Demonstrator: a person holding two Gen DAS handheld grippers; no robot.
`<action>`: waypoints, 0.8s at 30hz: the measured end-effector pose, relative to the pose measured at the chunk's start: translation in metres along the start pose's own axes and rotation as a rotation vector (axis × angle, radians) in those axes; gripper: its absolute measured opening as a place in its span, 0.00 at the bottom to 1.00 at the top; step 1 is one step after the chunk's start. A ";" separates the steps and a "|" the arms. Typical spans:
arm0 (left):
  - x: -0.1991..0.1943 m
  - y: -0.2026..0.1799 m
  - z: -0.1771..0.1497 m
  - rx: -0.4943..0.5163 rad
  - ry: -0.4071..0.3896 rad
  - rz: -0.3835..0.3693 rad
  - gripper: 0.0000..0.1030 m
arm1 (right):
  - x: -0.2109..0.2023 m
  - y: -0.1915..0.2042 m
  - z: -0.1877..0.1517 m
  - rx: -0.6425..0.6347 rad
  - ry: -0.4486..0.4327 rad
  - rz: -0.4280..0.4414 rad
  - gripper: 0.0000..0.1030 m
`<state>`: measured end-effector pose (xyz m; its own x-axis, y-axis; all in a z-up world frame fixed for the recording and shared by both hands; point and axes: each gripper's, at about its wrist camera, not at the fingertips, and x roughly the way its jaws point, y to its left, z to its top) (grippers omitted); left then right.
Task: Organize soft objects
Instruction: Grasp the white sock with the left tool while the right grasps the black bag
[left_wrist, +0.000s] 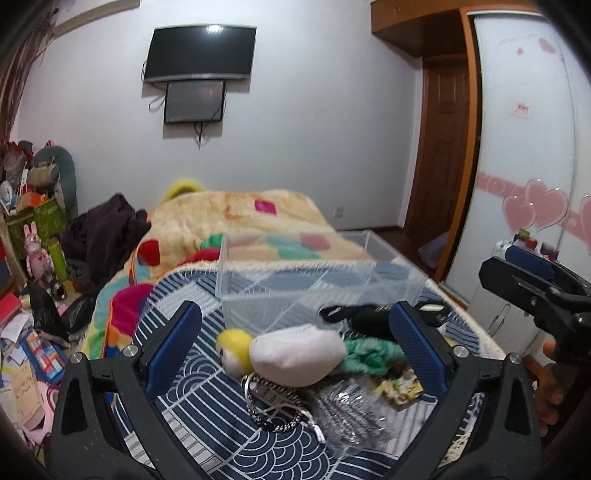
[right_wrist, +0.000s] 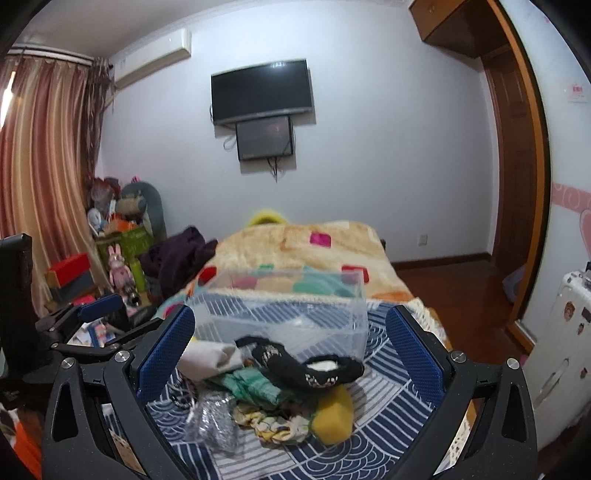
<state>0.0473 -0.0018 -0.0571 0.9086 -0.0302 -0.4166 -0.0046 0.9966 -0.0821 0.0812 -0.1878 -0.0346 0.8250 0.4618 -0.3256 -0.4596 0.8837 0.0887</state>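
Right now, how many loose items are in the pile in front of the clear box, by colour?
White and yellow: 1, plush toy
Green: 1, knitted piece
Black: 1, sock
Yellow: 1, sponge
Yellow-patterned: 1, scrunchie
Silver: 2, chain bracelet and steel scourer
Total: 7

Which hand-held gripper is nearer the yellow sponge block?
Right. The right hand-held gripper is open over the pile, the yellow sponge block lying between its fingers. The left hand-held gripper brackets the white plush toy instead.

2 wrist views, close, sharing clear box
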 end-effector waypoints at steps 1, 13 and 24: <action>0.004 0.001 -0.002 -0.003 0.012 0.002 1.00 | 0.004 -0.002 -0.002 0.002 0.016 -0.001 1.00; 0.052 0.015 -0.027 -0.098 0.167 -0.051 0.87 | 0.048 -0.031 -0.030 0.120 0.233 0.007 1.00; 0.066 0.013 -0.033 -0.129 0.219 -0.123 0.47 | 0.056 -0.037 -0.036 0.173 0.296 0.037 0.74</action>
<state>0.0939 0.0071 -0.1155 0.7938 -0.1801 -0.5809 0.0341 0.9668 -0.2531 0.1330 -0.1976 -0.0905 0.6656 0.4743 -0.5762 -0.4042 0.8781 0.2559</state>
